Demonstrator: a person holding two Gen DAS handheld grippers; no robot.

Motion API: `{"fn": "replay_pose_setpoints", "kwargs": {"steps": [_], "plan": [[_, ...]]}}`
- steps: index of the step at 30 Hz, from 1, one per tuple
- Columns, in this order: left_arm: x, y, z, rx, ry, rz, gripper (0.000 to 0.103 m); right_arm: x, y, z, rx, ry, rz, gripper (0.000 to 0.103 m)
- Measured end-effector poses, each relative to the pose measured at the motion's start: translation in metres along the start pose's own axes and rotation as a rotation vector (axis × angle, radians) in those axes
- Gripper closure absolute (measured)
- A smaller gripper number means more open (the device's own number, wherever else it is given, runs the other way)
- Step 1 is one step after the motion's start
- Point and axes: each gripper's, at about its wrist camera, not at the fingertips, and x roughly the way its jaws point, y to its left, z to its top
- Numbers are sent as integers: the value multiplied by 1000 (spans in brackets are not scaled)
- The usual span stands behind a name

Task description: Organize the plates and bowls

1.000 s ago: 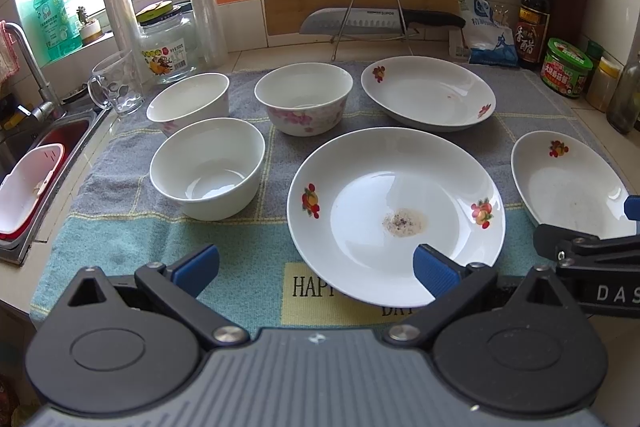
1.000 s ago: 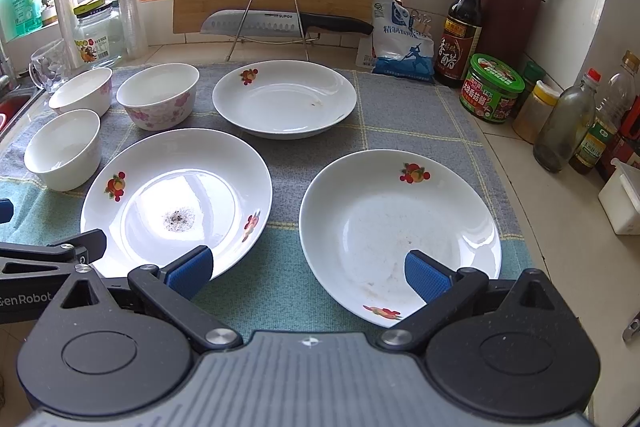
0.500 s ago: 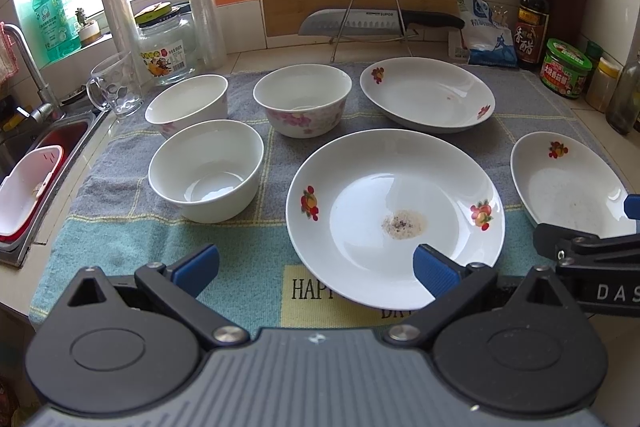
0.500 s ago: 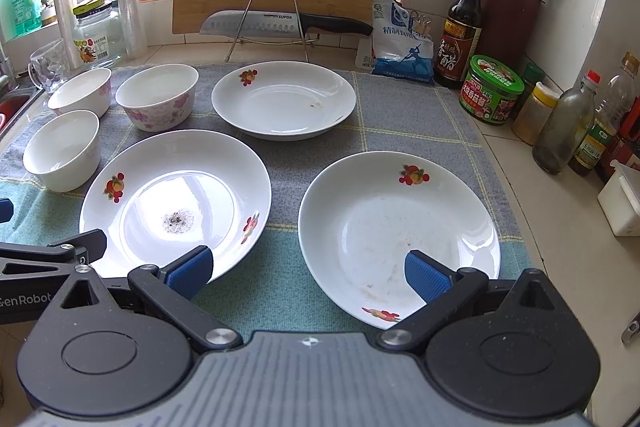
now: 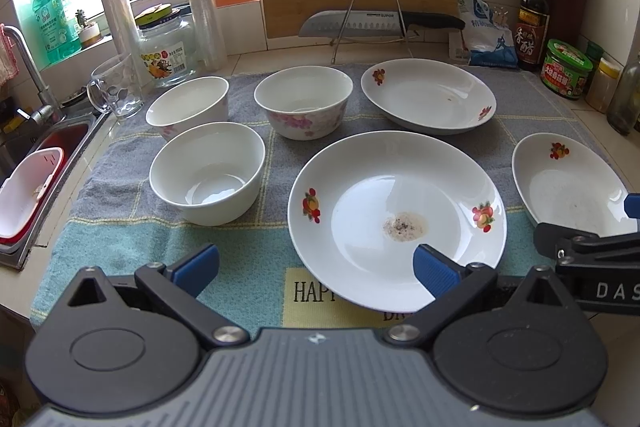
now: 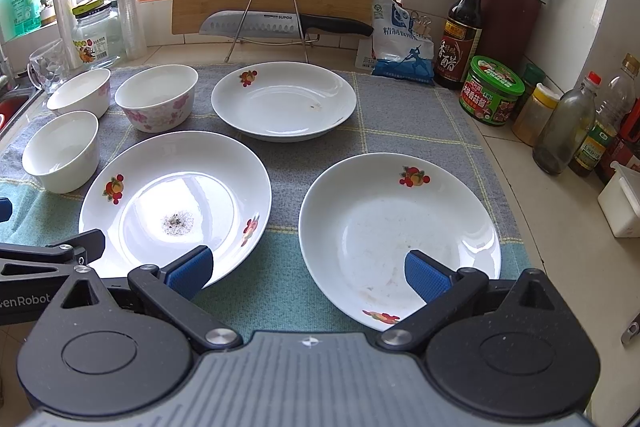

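**Both grippers waiting wide over the dishes**

Our left gripper [image 5: 316,263] is hovering at the near edge of the towel [image 5: 120,243] with its blue pads spread wide, gripping nothing; its right pad is showing over the near rim of the big plate [image 5: 396,219]. Our right gripper [image 6: 308,269] is likewise gaping and empty, its right pad showing over the right plate [image 6: 400,235], its left pad over the big plate's near edge.

We are looking at three plates and three bowls, all lying apart on the towel. The big plate is sitting near the middle front with a speckled smear in its well. The right plate is lying just beside it, faintly soiled. The far plate [image 5: 428,97] is resting behind them, near the knife rack [image 5: 376,15]. The plain bowl [image 5: 208,173] is standing left of the big plate, the pink-flowered bowl [image 5: 304,101] behind it to the right, and the third bowl [image 5: 188,105] at the far left, near the glass mug [image 5: 116,89].
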Motion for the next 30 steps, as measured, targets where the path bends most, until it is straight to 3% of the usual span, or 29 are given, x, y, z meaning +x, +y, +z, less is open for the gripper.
{"fn": "replay_pose_setpoints", "kwargs": {"steps": [30], "plan": [[6, 3, 4, 24, -29, -46, 1, -3, -1, 0, 10, -21, -19, 0]]}}
